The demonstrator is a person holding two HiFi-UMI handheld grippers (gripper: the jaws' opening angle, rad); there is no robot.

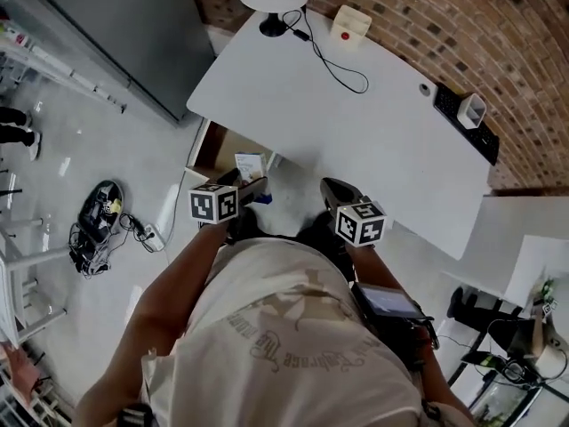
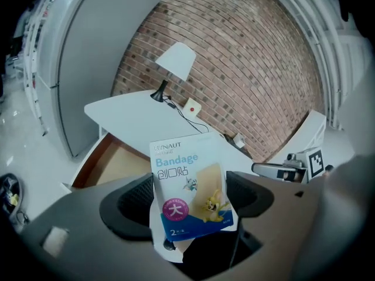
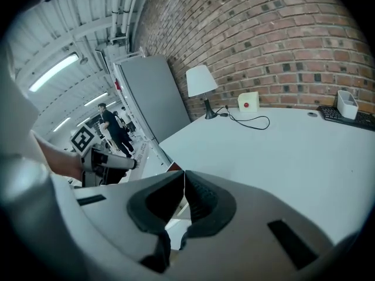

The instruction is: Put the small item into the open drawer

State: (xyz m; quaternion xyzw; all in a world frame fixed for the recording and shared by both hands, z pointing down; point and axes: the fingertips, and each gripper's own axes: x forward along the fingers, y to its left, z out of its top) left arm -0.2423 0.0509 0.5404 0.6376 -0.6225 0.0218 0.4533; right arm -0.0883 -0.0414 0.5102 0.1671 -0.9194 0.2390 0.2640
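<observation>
Head view: left gripper [image 1: 256, 185] carries bandage packet [image 1: 250, 165], just beside open drawer [image 1: 216, 152] at its 3 o'clock. Drawer juts from white table [image 1: 373, 123]. Right gripper [image 1: 336, 192] at 3 o'clock of left, apart from it.

Left gripper view: jaws clamped on packet's lower half; drawer at 10 o'clock.

Right gripper view: jaws pressed together, nothing between.

Judgement: pickup done, packet not yet in drawer; lowering and release left.

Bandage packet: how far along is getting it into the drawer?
Done: the drawer stands open and the bandage packet is picked up. In hand: the left tool clamps it by the drawer. Left: lower it in and let go. The right tool is shut, empty.
</observation>
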